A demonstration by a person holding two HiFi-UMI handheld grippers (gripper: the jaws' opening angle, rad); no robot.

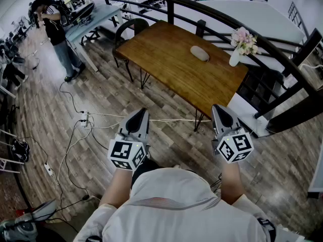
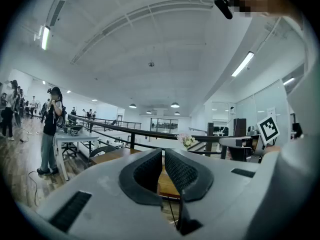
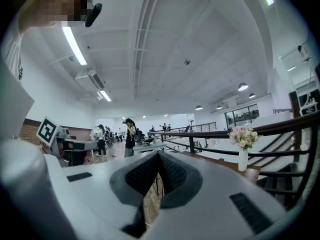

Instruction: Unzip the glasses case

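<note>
Up close, left gripper and right gripper both sit pinched closed on nothing. Glasses case is probably that grey oval on the wooden table well ahead, untouched, so pretty much the whole unzipping is left.

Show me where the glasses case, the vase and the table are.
glasses case point(image 1: 200, 53), head view, middle of its top.
vase point(image 1: 234, 58), head view, its white body.
table point(image 1: 161, 54), head view, bare wood near its middle.
</note>
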